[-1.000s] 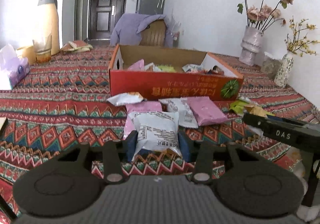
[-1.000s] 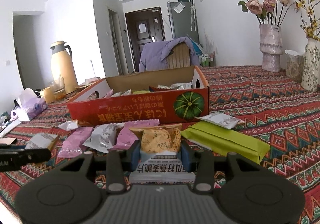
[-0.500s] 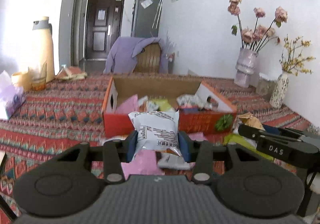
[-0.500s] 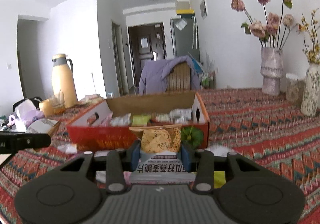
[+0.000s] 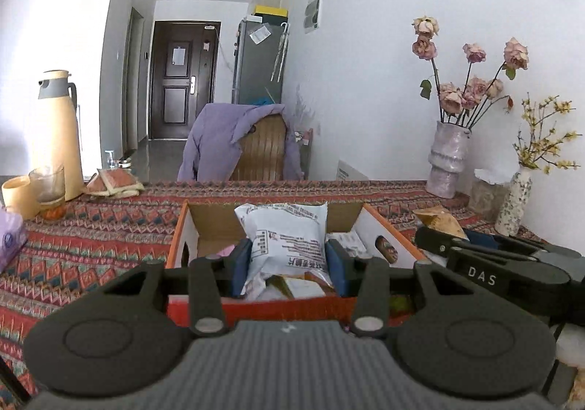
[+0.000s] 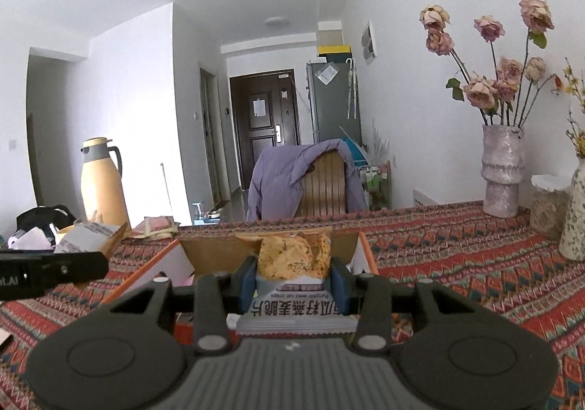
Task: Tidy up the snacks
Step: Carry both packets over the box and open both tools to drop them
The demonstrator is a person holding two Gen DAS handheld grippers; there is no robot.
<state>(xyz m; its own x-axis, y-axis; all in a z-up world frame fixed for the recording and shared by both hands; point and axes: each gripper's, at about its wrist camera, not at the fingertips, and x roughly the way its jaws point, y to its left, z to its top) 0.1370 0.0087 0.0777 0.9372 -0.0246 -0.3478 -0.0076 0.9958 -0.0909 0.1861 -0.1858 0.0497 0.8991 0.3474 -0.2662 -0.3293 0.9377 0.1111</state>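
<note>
Left tool [image 5: 289, 265] was clamped partway closed on a white crinkly plastic snack packet with black print [image 5: 283, 238], blue pads pressing both its sides. Right tool [image 6: 292, 280] was likewise part-closed on a clear-fronted packet of golden seeded crisps with a white printed label [image 6: 292, 264]. Neither packet touched the desk [image 5: 91, 238], which wore a red patterned woven cloth. The target, an open red-and-orange cardboard box with white end flaps [image 5: 179, 245], sat dead ahead at 12 o'clock from both tools, just beyond and below the fingertips, its near red wall under the left tool's packet. The box's long axis ran 9 to 3 across both views; each packet's long axis ran 6 to 12, along the fingers. A few packets already lay inside, partly hidden. In the left wrist view the right tool showed at 3 o'clock, level with the box's right end; in the right wrist view the left tool showed at 9 o'clock. Both looked about equally near the box. Likely next: carry forward over the rim, tip down, release. Risk: the packets snagging the near wall. A cream thermos jug [image 5: 56, 132] stood at 10 o'clock, well apart.
</note>
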